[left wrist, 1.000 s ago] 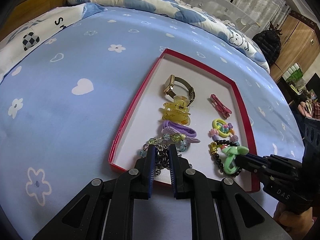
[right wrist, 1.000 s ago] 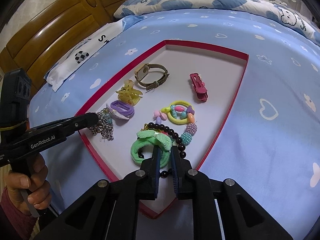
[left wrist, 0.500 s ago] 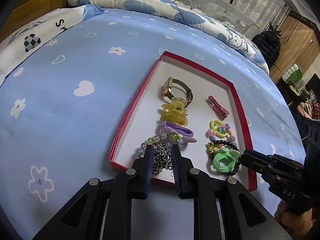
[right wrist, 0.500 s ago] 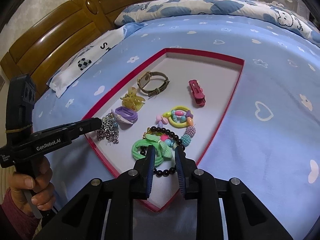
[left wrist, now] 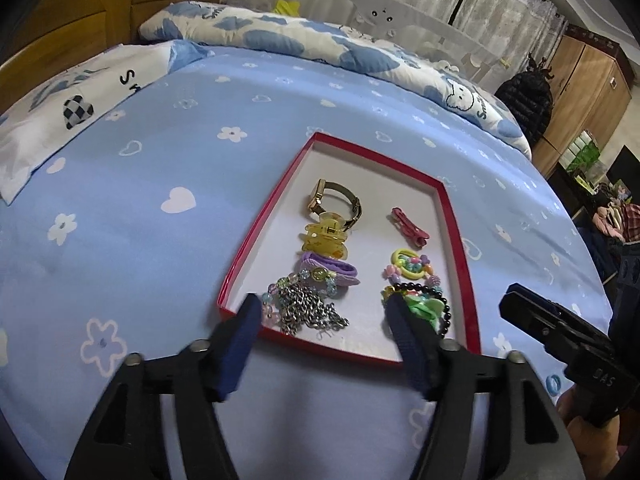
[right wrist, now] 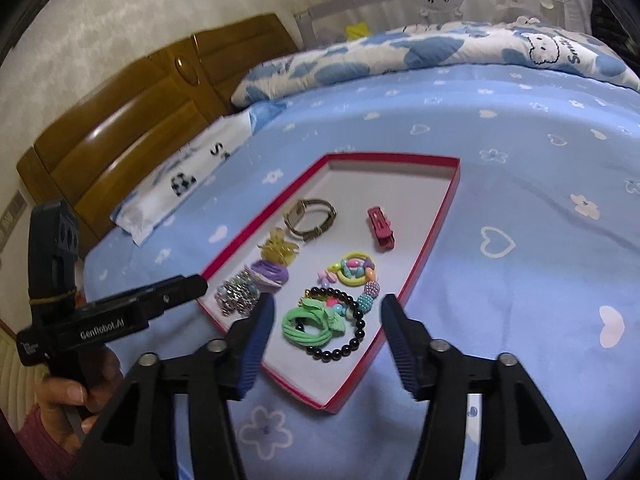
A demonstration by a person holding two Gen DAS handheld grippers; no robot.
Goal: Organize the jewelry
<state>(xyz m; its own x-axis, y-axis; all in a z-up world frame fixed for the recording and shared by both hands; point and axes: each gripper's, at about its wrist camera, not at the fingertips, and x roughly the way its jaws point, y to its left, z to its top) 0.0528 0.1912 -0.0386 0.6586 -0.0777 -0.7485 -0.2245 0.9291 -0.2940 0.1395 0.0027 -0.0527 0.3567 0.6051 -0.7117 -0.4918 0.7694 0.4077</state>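
Observation:
A red-rimmed white tray lies on the blue bed sheet and holds the jewelry. In it are a gold watch, a yellow claw clip, a purple hair tie, a silver chain, a red clip, a colourful bead ring, and a green hair tie on a black bead bracelet. My left gripper is open and empty above the tray's near edge. My right gripper is open and empty over the green tie.
A pillow and a folded blue-and-white quilt lie at the far side of the bed. A wooden headboard stands behind. Wardrobes and clutter stand to the right.
Both grippers have opened wide and pulled back and up from the tray. The silver chain and the green hair tie now lie free in the tray.

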